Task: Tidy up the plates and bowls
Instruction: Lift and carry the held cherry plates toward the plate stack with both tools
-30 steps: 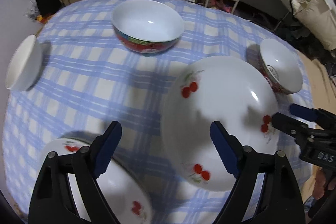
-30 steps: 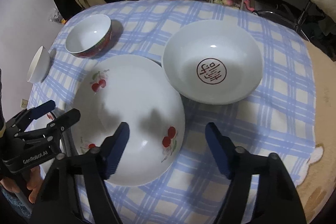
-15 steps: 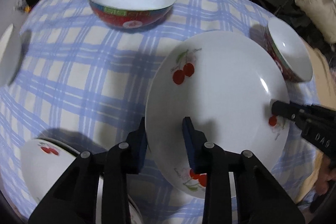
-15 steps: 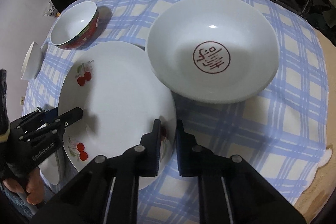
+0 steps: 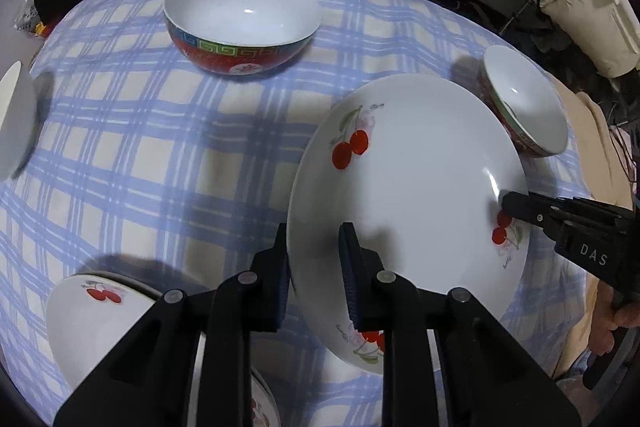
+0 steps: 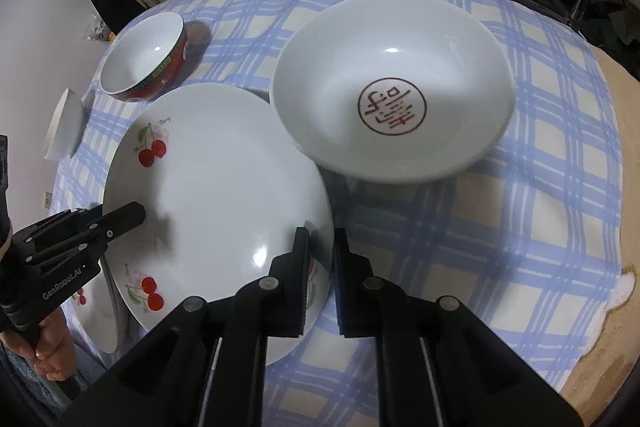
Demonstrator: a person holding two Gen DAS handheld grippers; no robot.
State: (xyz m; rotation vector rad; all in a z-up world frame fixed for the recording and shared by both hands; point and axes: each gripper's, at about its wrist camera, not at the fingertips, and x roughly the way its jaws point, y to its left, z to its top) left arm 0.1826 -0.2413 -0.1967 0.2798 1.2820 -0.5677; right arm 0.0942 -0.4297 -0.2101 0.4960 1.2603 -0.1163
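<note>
A white plate with red cherries (image 5: 412, 187) (image 6: 216, 195) lies on the blue-checked tablecloth (image 5: 160, 155). My left gripper (image 5: 314, 267) straddles its near left rim, one pad outside and one on the inner face; its jaws are still closing on that rim. My right gripper (image 6: 322, 267) is shut on the opposite rim, and its fingertips (image 5: 508, 205) show at the plate's right edge in the left wrist view. In the right wrist view the left gripper's fingertips (image 6: 132, 215) reach over the plate's left side.
A large red-walled bowl (image 5: 240, 23) (image 6: 144, 63) stands behind the plate, and a smaller red bowl (image 5: 524, 99) at the right. A wide white bowl with a red seal (image 6: 392, 87) touches the plate's far right. Another cherry dish (image 5: 92, 319) and a small white dish (image 5: 14, 123) sit left.
Both grippers stood wide open over the plate a second ago. Their jaws have since closed onto the plate's opposite rims, and both cameras have come closer to it.
</note>
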